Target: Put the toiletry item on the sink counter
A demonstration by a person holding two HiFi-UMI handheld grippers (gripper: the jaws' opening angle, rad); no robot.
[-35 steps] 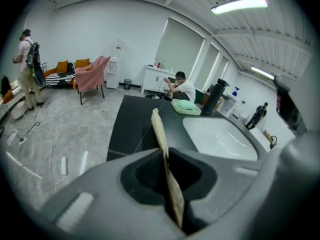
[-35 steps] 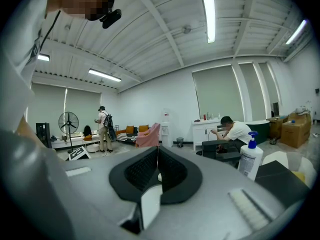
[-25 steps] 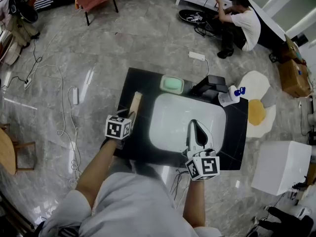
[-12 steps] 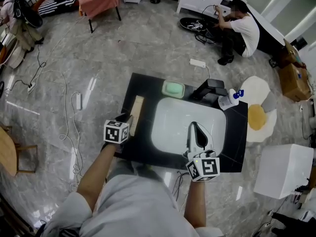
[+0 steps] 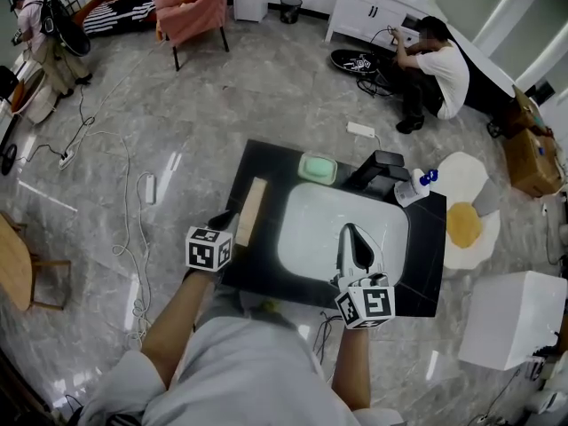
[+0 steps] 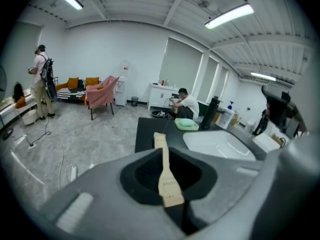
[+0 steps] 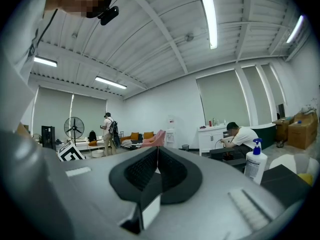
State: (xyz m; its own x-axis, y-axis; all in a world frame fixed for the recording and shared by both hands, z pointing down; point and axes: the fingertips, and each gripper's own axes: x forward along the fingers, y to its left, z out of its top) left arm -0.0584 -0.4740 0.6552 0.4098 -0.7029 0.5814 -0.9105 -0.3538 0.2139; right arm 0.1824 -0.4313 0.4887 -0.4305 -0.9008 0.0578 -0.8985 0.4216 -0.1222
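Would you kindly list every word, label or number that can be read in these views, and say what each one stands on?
Beige pack in the left claw: small print, too blurred to read.
Pump bottle: label too small to read.
Marker cubes: black-and-white square patterns, no letters.
No other text is legible.

left gripper [image 5: 227, 223]: fingers clamped on toothbrush box [image 5: 251, 209] | right gripper [image 5: 353, 238]: fingers together, empty
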